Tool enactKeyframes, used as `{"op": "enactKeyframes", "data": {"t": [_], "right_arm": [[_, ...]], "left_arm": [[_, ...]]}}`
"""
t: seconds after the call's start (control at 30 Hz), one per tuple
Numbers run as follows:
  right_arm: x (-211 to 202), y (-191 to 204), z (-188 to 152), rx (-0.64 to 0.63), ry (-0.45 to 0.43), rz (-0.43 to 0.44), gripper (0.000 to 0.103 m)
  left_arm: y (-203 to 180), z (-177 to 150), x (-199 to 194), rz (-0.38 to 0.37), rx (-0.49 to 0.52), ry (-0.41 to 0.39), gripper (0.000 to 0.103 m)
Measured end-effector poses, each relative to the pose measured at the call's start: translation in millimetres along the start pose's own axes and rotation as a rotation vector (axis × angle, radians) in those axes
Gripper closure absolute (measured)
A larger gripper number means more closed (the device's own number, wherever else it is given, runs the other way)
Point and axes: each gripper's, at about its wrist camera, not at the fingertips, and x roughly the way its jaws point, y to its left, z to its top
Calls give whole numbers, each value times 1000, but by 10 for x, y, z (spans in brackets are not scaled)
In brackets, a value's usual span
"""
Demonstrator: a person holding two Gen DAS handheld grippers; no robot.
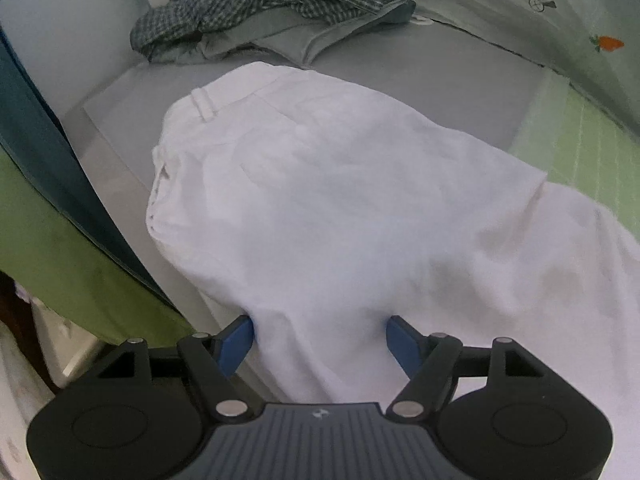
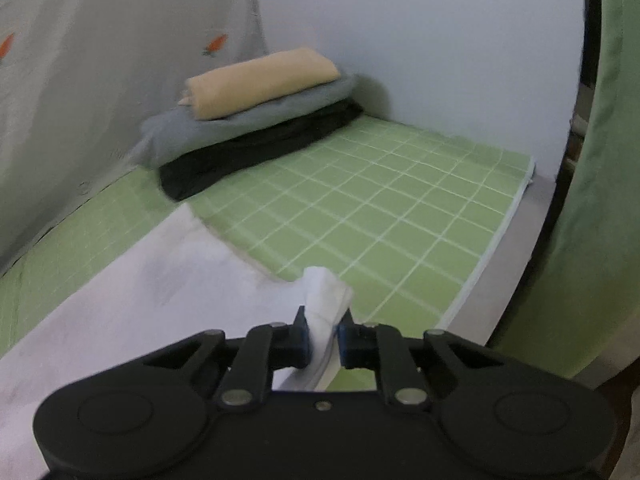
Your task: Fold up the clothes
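White trousers (image 1: 328, 184) lie spread across the grey table top (image 1: 440, 80), waistband at the far left. My left gripper (image 1: 320, 344) is open, its blue fingers (image 1: 236, 344) wide apart on either side of a near fold of the white cloth, not pinching it. In the right wrist view the white trousers (image 2: 152, 280) stretch over the green grid mat (image 2: 380, 216). My right gripper (image 2: 324, 332) is shut on a bunched edge of the white cloth, which sticks up between the fingers.
A checked garment on a grey one (image 1: 260, 4) lies crumpled at the table's back left. A stack of folded clothes, tan (image 2: 260, 80) on grey on black, sits at the back of the mat. A pale curtain with carrot prints (image 2: 100, 60) hangs behind. Green fabric (image 2: 592, 200) hangs at the right.
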Motion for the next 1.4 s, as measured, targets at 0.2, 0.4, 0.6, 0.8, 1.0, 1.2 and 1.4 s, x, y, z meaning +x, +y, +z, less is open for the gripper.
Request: {"op": "enactKeyframes", "data": {"t": [0.2,0.4,0.6,0.8,1.0,1.2,1.4], "right_arm": [[118,203,106,-142,18,-148,53],[-34,767,136,-276,-90,-141,17],[-137,1496,-165,-352,-64,22,11],[-377,2089,-723,-434,-15,109,8],[-633,2482,-1111,-454,8,105,7],[-891,2708,-1379,-497,-8,48,6],[-1021,2849,-1547,-523,7,9,5]], "left_arm": [[136,-58,-172,-35,-74,-14,28],[454,133,-221,-24,-94,-71,28],[679,617,-18,-31,-87,-111,23],[830,1181,293,-112,-7,-142,14],[698,1678,815,-184,200,-82,12],[825,1968,1357,-377,129,44,11],[933,1975,1433,-424,98,38,54]]}}
